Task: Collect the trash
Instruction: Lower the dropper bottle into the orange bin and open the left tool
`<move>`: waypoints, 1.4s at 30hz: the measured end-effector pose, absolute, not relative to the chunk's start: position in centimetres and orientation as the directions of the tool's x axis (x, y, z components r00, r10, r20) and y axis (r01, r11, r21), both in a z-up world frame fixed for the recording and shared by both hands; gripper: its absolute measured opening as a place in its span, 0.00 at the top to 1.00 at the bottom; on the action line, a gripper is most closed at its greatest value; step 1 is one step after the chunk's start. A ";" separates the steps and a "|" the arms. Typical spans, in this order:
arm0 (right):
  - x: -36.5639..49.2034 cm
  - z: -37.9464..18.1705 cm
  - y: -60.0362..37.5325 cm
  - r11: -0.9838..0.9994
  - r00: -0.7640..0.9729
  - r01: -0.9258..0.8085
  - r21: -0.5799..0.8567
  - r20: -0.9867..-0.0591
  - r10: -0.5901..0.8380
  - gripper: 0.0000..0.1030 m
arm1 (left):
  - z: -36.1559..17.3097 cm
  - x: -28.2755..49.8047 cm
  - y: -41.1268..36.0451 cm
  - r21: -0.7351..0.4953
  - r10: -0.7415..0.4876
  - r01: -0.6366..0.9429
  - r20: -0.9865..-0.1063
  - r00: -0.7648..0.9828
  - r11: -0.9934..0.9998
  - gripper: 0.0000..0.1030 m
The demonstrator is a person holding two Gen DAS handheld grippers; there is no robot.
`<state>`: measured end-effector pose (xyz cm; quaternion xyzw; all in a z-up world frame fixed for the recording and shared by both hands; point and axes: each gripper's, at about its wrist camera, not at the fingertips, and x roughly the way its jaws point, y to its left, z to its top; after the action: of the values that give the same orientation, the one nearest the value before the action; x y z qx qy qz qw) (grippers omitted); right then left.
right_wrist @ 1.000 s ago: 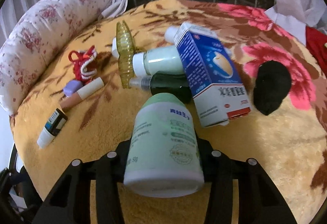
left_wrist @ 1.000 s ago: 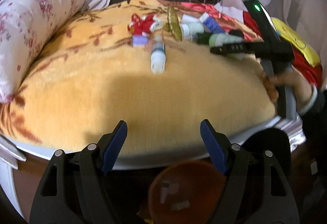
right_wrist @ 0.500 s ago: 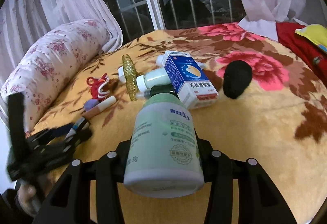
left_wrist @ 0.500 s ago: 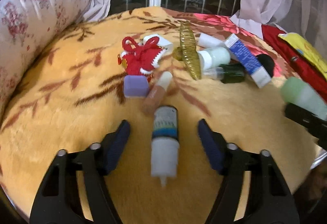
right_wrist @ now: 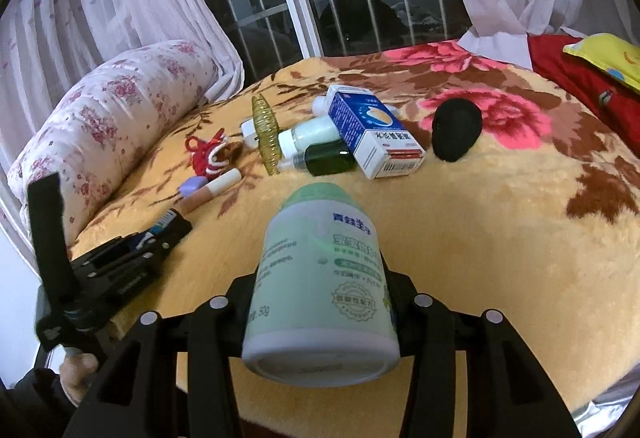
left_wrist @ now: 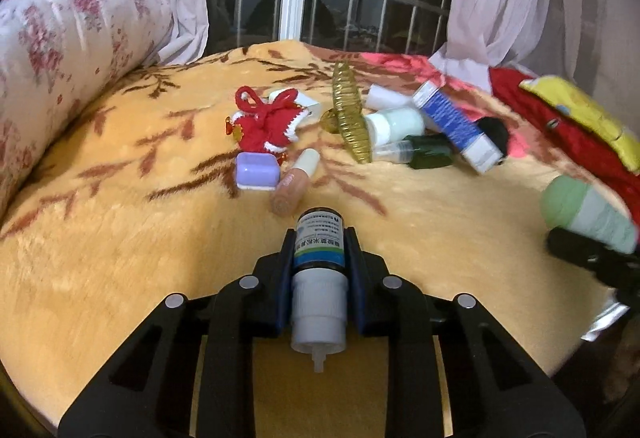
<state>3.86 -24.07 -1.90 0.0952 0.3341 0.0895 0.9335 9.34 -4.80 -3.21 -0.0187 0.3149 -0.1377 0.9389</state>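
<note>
My left gripper (left_wrist: 319,250) is shut on a small dropper bottle (left_wrist: 319,278) with a blue and white label, at the near edge of the bed. It also shows in the right wrist view (right_wrist: 160,232). My right gripper (right_wrist: 320,286) is shut on a pale green and white bottle (right_wrist: 320,278), held above the blanket; it shows at the right in the left wrist view (left_wrist: 588,214). Further back lie a pink tube (left_wrist: 294,184), a purple case (left_wrist: 256,172), a red knitted ornament (left_wrist: 268,122), a gold ridged piece (left_wrist: 352,118), a white bottle (left_wrist: 394,124), a dark green bottle (left_wrist: 424,154) and a blue carton (left_wrist: 456,126).
An orange floral blanket (left_wrist: 120,238) covers the bed. A flowered bolster (left_wrist: 60,58) lies along the left. A black round object (right_wrist: 456,134) sits right of the carton. Red and yellow cloth (left_wrist: 568,118) lies at the right. A barred window and curtains stand behind.
My left gripper moved forward over the bed and closed on the dropper bottle. My right gripper drew back and rose with the green bottle still in it.
</note>
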 end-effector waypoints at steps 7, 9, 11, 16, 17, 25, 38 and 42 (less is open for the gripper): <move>-0.6 -0.5 -22.9 0.957 0.763 -0.158 0.244 -0.585 0.275 0.55 | -0.5 2.1 -5.1 -0.088 -0.316 0.326 -0.573 0.756 0.941 0.78; -2.3 -0.3 -22.3 0.953 0.756 -0.182 0.242 -0.586 0.293 0.55 | -0.2 0.1 -5.2 -0.080 -0.326 0.346 -0.580 0.746 0.935 0.78; -3.9 -0.3 -21.7 0.952 0.747 -0.201 0.232 -0.592 0.302 0.55 | -0.4 -2.2 -5.3 -0.068 -0.326 0.359 -0.596 0.734 0.931 0.78; -7.3 -1.3 -20.5 0.952 0.718 -0.227 0.206 -0.626 0.306 0.55 | -2.2 -5.4 -5.3 -0.031 -0.290 0.360 -0.655 0.697 0.933 0.78; -7.9 -1.7 -20.2 0.951 0.705 -0.232 0.205 -0.638 0.309 0.55 | -2.9 -5.8 -5.2 -0.040 -0.293 0.364 -0.677 0.676 0.931 0.78; -10.3 -5.8 -18.4 0.941 0.583 -0.268 0.207 -0.743 0.329 0.55 | -7.9 -7.0 -4.7 -0.057 -0.272 0.378 -0.794 0.543 0.924 0.78; -9.0 -11.2 -17.1 0.934 0.404 -0.267 0.236 -0.853 0.331 0.55 | -11.2 -6.0 -5.1 -0.064 -0.239 0.375 -0.865 0.441 0.925 0.78; -8.4 -12.2 -16.8 0.936 0.365 -0.262 0.235 -0.874 0.321 0.52 | -12.0 -5.5 -5.1 -0.071 -0.227 0.362 -0.883 0.411 0.930 0.76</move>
<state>-8.42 -16.82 -12.15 0.0278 0.5352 0.1766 0.8256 -5.54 -5.05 -11.97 0.0656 0.5137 -0.1757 0.8372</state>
